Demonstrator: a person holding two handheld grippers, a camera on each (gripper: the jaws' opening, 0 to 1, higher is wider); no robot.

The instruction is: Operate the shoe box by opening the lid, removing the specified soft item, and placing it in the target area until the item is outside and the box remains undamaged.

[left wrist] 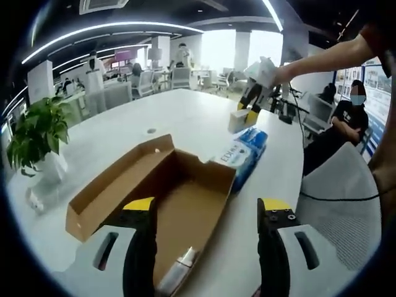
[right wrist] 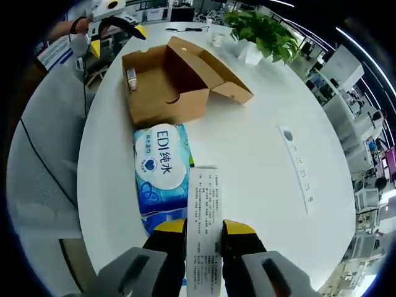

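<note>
An open-plan office; rows of desks (left wrist: 133, 83) and office chairs (left wrist: 180, 77) under strip ceiling lights (left wrist: 105, 28); potted plant (left wrist: 37, 133) on the white tabletop (left wrist: 185, 117).

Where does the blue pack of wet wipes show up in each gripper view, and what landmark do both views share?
Left gripper view: the blue pack of wet wipes lies right of centre on the white table, just beyond the open cardboard shoe box.
Right gripper view: it lies left of centre, between the box and this view's own jaws.
Shared landmark: the potted green plant.
</note>
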